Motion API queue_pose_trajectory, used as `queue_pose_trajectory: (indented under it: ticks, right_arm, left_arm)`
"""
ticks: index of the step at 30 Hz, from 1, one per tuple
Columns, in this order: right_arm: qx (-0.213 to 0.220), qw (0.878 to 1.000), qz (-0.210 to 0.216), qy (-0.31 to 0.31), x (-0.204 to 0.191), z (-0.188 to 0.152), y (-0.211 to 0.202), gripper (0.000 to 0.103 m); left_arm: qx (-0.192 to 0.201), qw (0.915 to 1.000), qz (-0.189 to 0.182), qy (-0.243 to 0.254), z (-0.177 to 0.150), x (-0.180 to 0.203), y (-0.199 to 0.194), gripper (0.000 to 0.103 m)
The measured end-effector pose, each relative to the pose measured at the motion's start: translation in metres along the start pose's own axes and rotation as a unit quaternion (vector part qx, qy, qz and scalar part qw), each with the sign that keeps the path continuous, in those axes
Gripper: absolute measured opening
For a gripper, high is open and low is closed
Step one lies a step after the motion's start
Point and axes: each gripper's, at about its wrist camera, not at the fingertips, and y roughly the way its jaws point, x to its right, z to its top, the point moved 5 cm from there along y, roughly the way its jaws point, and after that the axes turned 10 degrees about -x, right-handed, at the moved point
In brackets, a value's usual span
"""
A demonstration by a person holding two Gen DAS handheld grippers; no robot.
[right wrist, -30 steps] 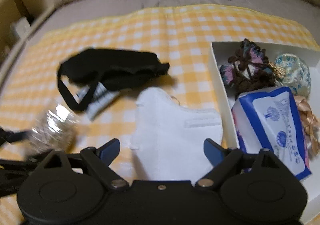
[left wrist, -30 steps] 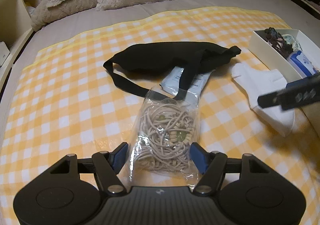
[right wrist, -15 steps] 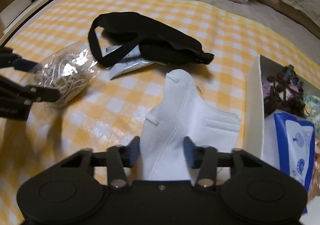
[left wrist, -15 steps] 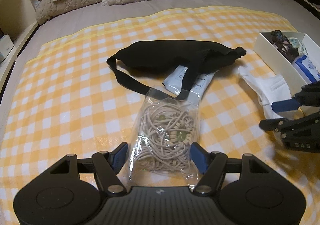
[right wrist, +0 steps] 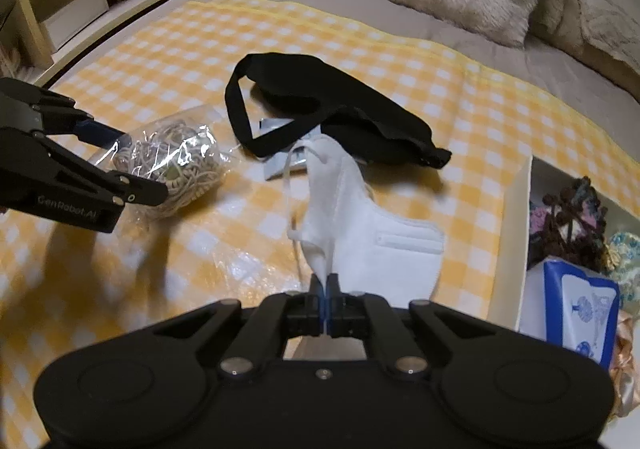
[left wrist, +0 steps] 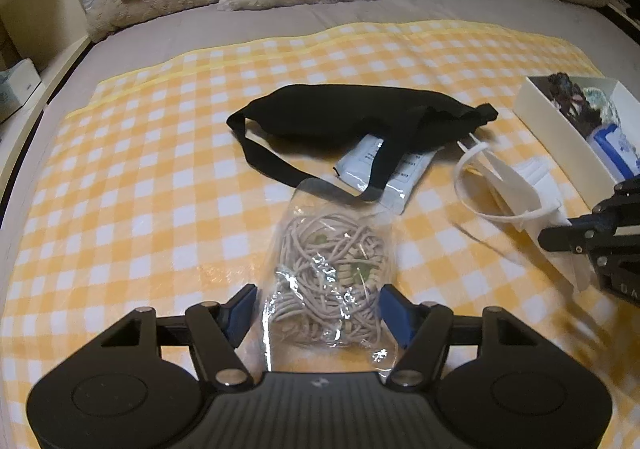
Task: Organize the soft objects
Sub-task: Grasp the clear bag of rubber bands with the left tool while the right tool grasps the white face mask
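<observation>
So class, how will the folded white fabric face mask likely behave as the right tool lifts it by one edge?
The folded white fabric face mask probably droops: it already bends upward from the pinch. It looks light, a thin edge carrying it. Its loose ear loop may dangle and snag.

Right claw [right wrist: 323,291] pinched tight on white face mask [right wrist: 372,233], black eye mask [right wrist: 340,117] just beyond

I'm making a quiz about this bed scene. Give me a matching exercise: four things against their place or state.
Things:
1. white face mask
2. clear bag of cords
3. black eye mask
4. blue tissue pack

States:
A. inside the white box
B. between the left gripper's blue pads
C. pinched by the right gripper
D. strap lying over a flat packet

Pairs: 1-C, 2-B, 3-D, 4-A
</observation>
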Motion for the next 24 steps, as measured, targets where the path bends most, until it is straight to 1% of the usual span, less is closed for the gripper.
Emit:
queue_pose_trajectory:
  ticks: [2,5,10,14,16,18,21,23,24]
  right_arm:
    - [0.002,1.000,-0.001,-0.007,-0.001,0.000,-0.002,0.001]
    - [0.006,1.000,0.015,-0.006,-0.004,0.001,-0.009,0.001]
    - [0.035,0.999,0.040,0.008,-0.006,0.004,-0.032,0.001]
    - [0.052,0.998,0.040,0.021,-0.002,0.006,-0.045,0.001]
    - [0.058,0.997,0.037,0.027,0.000,0.006,-0.050,0.001]
    - [0.055,0.997,0.036,0.027,0.000,0.005,-0.051,0.001]
    - [0.025,0.999,0.041,0.006,-0.009,-0.004,-0.041,0.001]
    - [-0.001,0.999,0.049,-0.010,-0.017,-0.010,-0.033,0.007]
    - [-0.009,0.999,0.051,-0.013,-0.020,-0.013,-0.029,0.024]
  left_arm:
    - [0.003,1.0000,-0.002,-0.005,-0.001,0.000,-0.003,0.065]
    - [0.006,0.9999,-0.001,-0.009,-0.003,-0.001,-0.008,0.065]
    - [0.014,0.9995,0.002,-0.027,-0.007,-0.006,-0.016,0.062]
    - [0.031,0.9984,0.005,-0.047,-0.008,-0.011,-0.027,0.058]
    - [0.040,0.9976,0.004,-0.057,-0.008,-0.013,-0.033,0.058]
    - [0.044,0.9972,0.001,-0.060,-0.008,-0.013,-0.037,0.058]
    - [0.041,0.9977,0.000,-0.054,-0.012,-0.010,-0.039,0.058]
    - [0.037,0.9982,0.000,-0.048,-0.014,-0.008,-0.037,0.058]
    - [0.035,0.9984,-0.001,-0.045,-0.016,-0.007,-0.037,0.058]
